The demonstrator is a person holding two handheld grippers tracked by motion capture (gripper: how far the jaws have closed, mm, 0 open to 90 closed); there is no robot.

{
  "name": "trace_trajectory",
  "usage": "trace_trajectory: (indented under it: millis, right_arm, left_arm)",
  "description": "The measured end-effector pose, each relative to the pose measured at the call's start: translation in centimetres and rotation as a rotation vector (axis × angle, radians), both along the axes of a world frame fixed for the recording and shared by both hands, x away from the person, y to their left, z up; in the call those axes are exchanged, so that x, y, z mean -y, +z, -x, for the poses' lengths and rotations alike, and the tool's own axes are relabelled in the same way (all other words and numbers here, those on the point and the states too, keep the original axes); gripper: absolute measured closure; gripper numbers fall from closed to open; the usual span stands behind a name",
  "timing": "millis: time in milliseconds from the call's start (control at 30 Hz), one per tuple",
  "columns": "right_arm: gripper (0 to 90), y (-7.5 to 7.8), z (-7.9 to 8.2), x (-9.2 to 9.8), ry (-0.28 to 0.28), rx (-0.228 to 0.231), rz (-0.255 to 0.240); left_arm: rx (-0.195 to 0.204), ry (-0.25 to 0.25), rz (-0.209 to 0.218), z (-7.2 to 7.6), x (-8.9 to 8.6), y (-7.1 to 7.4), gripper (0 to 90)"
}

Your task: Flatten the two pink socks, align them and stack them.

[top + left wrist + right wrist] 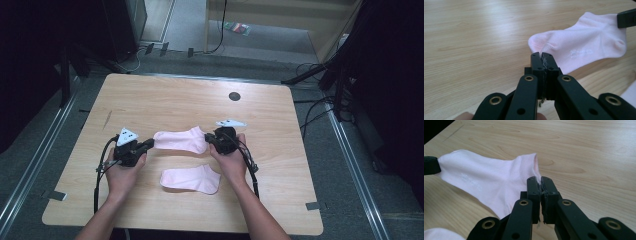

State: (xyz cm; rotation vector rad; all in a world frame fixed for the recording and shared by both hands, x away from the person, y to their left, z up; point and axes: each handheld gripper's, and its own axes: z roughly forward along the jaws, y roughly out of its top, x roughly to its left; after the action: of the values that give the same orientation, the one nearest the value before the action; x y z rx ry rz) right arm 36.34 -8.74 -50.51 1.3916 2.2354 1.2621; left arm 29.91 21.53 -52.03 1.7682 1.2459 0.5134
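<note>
One pink sock, far of two on the bench, was held stretched between both tools. Left tool gripped its toe; right tool gripped its cuff. A second sock lay near, between the hands.

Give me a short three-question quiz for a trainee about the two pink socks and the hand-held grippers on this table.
1. True or false: both hand-held grippers are clamped on the same sock.
2. Which end of the far sock does the left hand-held gripper pinch: A toe, B cuff?
3. Where does the second sock lie relative to the held one?

Key:
1. True; the right hand-held gripper grips the cuff edge of that sock.
2. A.
3. Nearer the person, flat on the wooden table, untouched.
</note>
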Motion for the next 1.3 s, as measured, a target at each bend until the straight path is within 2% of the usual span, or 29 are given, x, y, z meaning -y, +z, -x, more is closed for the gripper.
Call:
trace_trajectory:
  millis: [200,467,567,967,1200,1300]
  right_arm:
    - [87.2,0.7,1.5,1.4,-0.014,0.005,-0.030]
    - [87.7,1.1,4.0,3.2,-0.033,-0.003,-0.064]
    - [87.7,1.0,4.9,3.7,-0.033,-0.008,-0.070]
    - [88.0,0.2,8.1,5.3,-0.036,-0.028,-0.100]
    - [88.0,0.0,9.7,5.9,-0.036,-0.037,-0.111]
    - [88.1,0.1,10.2,6.0,-0.038,-0.044,-0.109]
  left_arm:
    - [0.003,-0.041,0.037,0.9,0.5,0.8,90.0]
    - [0.008,-0.108,0.027,2.8,1.3,1.6,90.0]
    - [0.003,-0.128,0.045,3.4,1.3,1.7,90.0]
    - [-0.008,-0.179,0.038,6.1,2.0,1.4,90.0]
    - [-0.009,-0.197,0.027,7.2,2.1,1.3,90.0]
    - [-0.024,-0.203,0.022,7.5,2.1,0.8,90.0]
